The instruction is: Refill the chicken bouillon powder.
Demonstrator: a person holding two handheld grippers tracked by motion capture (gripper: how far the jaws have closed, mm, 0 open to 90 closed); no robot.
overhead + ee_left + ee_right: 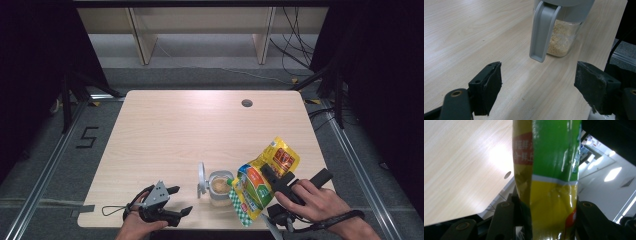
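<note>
The right gripper [272, 181] is pinching a yellow-green pouch [260, 182] between its jaws, holding it tilted with its lower end over the open jar [220, 187] of pale grains near the bench [165, 130] front edge. The left gripper [176, 200] is resting just left of the jar, jaws spread, gripping nothing.

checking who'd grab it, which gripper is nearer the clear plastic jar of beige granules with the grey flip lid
Right. The right gripper holds a yellow-green pouch tilted beside the clear plastic jar, on its right. The left gripper sits open on the jar's left, slightly farther off.
</note>
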